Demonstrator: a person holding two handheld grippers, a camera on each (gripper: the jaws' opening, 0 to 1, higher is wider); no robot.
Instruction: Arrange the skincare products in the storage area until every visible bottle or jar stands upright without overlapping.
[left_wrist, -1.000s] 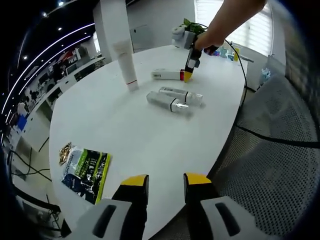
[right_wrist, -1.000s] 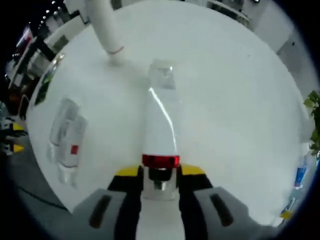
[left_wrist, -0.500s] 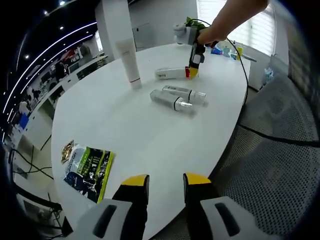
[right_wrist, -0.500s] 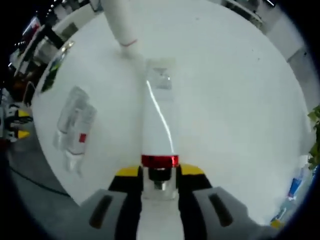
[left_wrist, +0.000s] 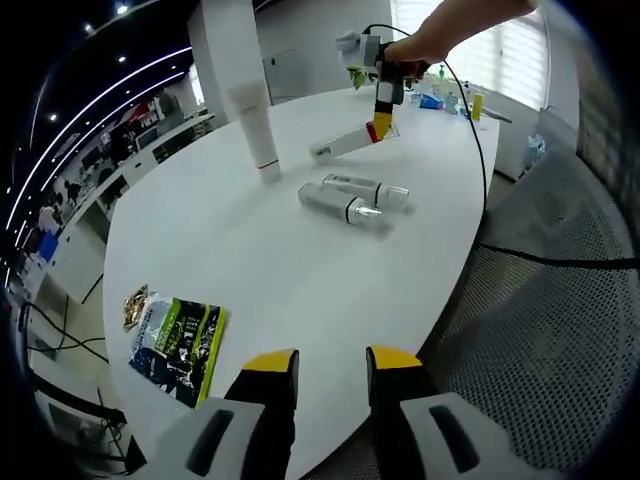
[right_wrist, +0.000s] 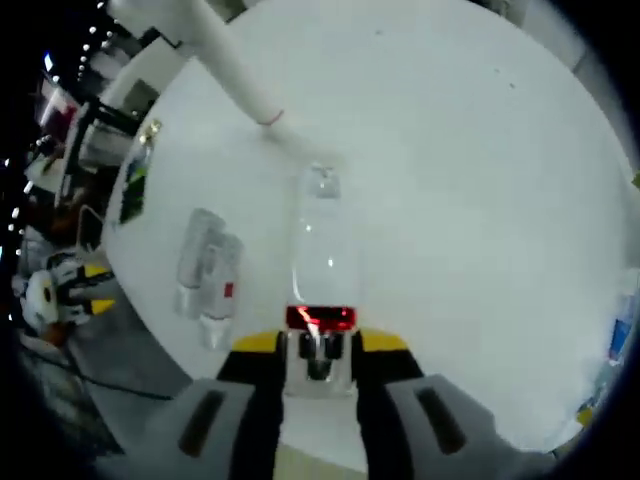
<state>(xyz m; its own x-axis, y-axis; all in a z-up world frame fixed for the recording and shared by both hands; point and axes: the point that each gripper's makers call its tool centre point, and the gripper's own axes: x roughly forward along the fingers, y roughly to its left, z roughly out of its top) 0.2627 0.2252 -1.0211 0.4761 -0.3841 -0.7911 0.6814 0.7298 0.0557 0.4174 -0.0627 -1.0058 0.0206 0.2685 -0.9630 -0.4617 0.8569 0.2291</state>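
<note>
A white bottle with a red band (left_wrist: 343, 144) hangs tilted over the round white table (left_wrist: 260, 260), its red end raised. My right gripper (left_wrist: 383, 103) is shut on that end. In the right gripper view the same bottle (right_wrist: 322, 255) runs forward from my right gripper (right_wrist: 320, 345). A tall white tube (left_wrist: 255, 128) stands upright on its cap behind it. Two clear-capped bottles (left_wrist: 350, 198) lie side by side on the table, also visible as the lying pair (right_wrist: 208, 288). My left gripper (left_wrist: 320, 375) is open at the near table edge, holding nothing.
A green snack packet (left_wrist: 176, 336) lies near the table's front left edge. A mesh chair (left_wrist: 560, 300) stands to the right of the table. A person's arm (left_wrist: 450, 25) reaches in from the far side. Small bottles and a plant (left_wrist: 450, 100) sit at the far edge.
My right gripper has risen, lifting the red-banded end of the white bottle so it tilts up from lying flat. My left gripper has stayed put.
</note>
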